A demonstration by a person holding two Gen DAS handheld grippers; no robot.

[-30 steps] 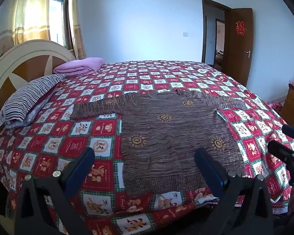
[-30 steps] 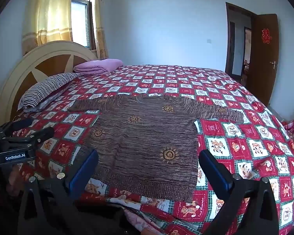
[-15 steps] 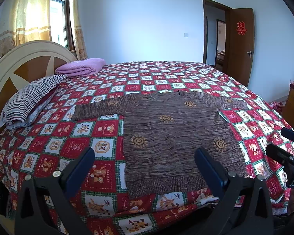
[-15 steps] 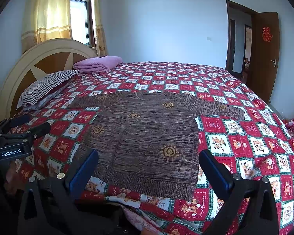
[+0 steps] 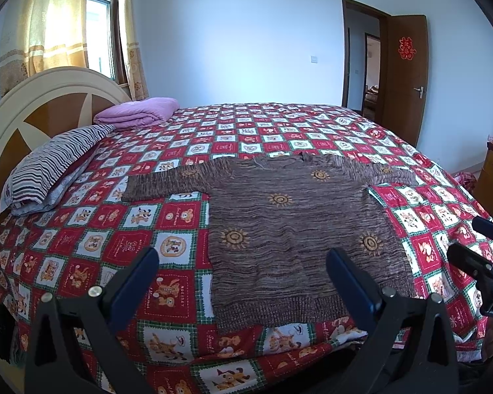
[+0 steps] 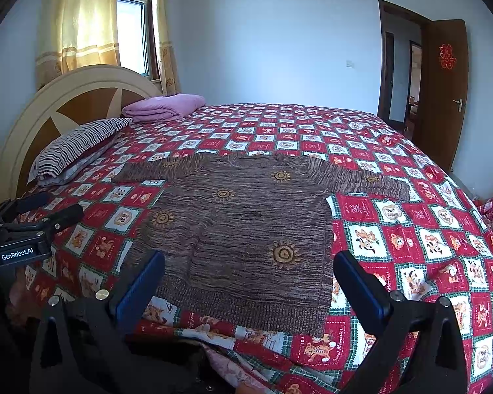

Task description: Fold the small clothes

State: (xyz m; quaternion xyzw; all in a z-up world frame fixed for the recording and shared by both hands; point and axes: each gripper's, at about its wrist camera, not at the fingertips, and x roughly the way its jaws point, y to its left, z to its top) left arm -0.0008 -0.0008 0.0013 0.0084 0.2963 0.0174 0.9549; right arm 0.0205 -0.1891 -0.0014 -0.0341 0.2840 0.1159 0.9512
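Your red-and-white checked cartoon-print bedspread (image 5: 82,246) carries the brown knitted sweater with orange sun motifs (image 5: 295,226), spread flat, sleeves out, hem near you. Your left gripper (image 5: 243,272) and right gripper (image 6: 249,277) hover spread wide, empty.

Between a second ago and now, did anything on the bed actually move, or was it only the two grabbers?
Only the grabbers shifted a little. The view from the left gripper and the right gripper has risen slightly, so more quilt shows before the brown sweater. Both stayed open and took hold of nothing. The sweater still lies flat, sleeves out, and the striped pillow and pink blanket are unmoved.
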